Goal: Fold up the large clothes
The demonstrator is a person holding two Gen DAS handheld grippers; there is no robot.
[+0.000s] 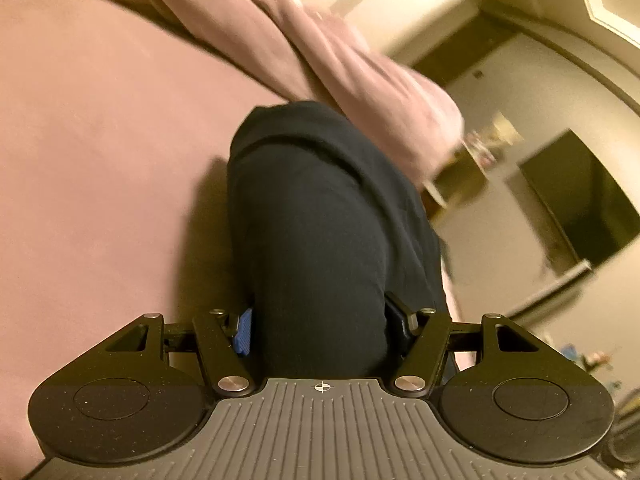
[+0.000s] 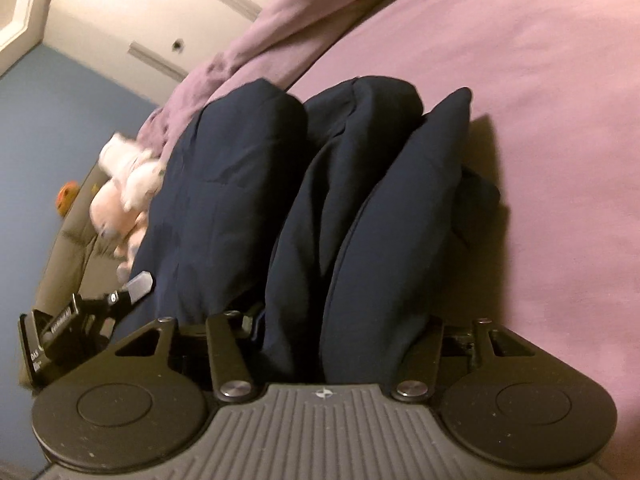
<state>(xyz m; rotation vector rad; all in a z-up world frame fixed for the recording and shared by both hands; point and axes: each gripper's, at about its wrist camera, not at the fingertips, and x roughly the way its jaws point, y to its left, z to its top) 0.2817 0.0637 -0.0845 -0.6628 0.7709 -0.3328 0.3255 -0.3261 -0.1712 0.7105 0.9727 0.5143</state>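
A dark navy garment (image 1: 320,208) lies bunched on the pink bed sheet (image 1: 100,160). In the left wrist view my left gripper (image 1: 320,326) is shut on a thick roll of it, with the blue pads (image 1: 242,330) pressing its sides. In the right wrist view the same navy garment (image 2: 360,200) stands in three thick folds. My right gripper (image 2: 344,332) is shut on the two right-hand folds, which cover its pads. A black tool with a silver tip (image 2: 138,284) touches the garment's left fold.
A rumpled pink blanket (image 1: 320,40) lies beyond the garment, also seen as the blanket (image 2: 256,40) in the right wrist view. A pale plush toy (image 2: 120,192) sits at the bed's edge. A dark screen (image 1: 580,208) and cream walls stand off the bed.
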